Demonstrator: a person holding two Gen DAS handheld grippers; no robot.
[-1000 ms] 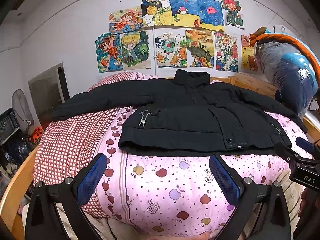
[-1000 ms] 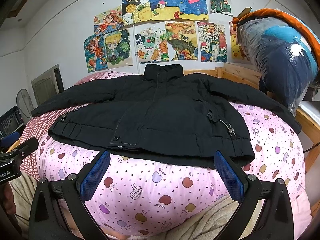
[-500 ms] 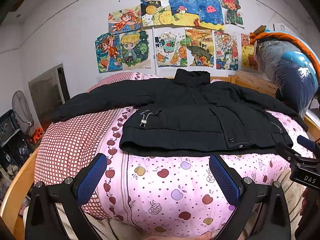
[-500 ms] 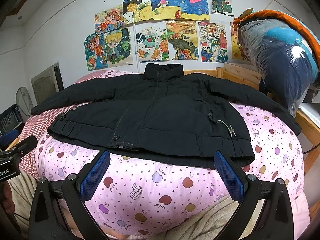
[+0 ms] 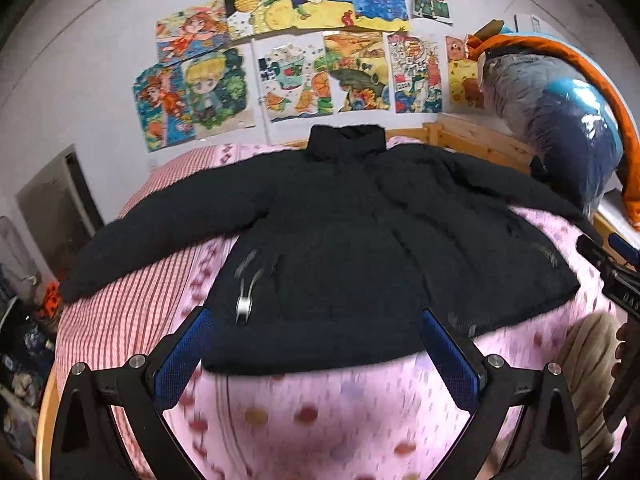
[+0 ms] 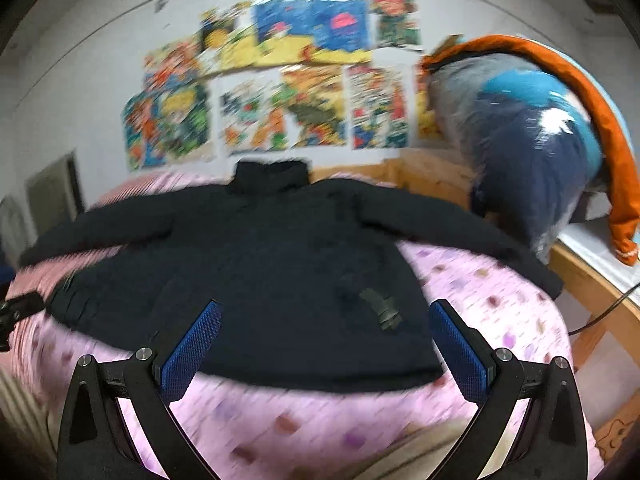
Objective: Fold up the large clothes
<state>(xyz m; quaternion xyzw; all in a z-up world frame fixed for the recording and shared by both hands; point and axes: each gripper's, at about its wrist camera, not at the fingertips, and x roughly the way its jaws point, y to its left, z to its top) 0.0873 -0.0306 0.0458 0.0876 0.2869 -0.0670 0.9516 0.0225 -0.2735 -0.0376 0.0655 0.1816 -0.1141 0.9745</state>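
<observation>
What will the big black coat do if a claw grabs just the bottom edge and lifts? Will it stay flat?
Probably not. The black coat looks soft and puffy, so it would likely sag and drape. Its sleeves lie spread wide on the pink quilt, so they would probably trail behind. It likely needs both claws.

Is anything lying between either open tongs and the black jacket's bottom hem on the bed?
Nothing visible. Only bare pink bedding lies between the left tongs and the black jacket; likewise for the right tongs. Both are open.
</observation>
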